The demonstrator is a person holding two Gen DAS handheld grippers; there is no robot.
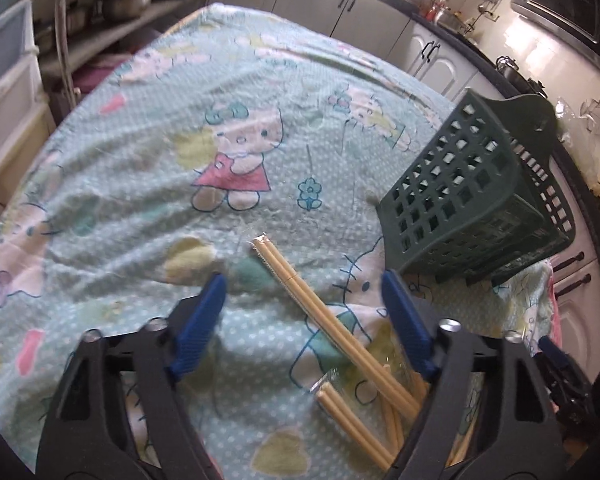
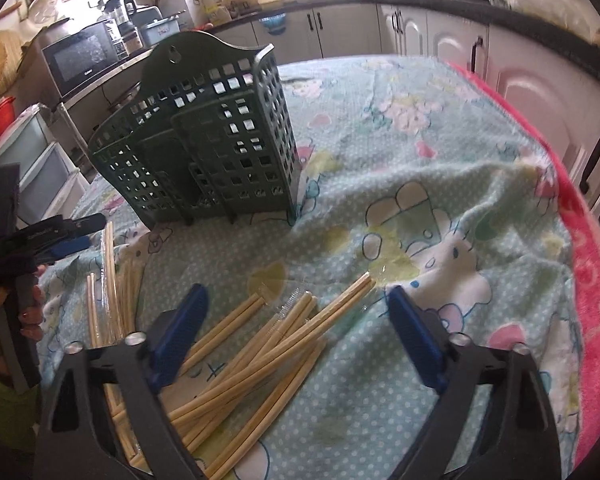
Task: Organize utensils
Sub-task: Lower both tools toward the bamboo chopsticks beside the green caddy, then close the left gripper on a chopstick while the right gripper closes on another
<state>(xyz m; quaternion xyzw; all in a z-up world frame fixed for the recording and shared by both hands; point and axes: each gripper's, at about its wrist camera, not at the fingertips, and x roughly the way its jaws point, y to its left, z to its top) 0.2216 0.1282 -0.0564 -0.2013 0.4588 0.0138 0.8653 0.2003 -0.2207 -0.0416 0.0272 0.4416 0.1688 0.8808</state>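
On the table: we see a light green cartoon-print cloth that covers it, wrinkled in places.
Left gripper: we see its blue fingers spread wide, holding nothing, low over the cloth.
Between its fingers: one wrapped pair of chopsticks lies on the cloth, pointing far-left, not touching either finger.
Green basket: it stands upright to the far right in the left view, apart from the chopsticks.
Right gripper: also wide open and empty, above the cloth.
Chopstick pile: many wrapped pairs lie crossed, near and left of centre in the right view; some pass under the left finger.
Basket in the right view: far left, beyond the pile; we see dividers inside.
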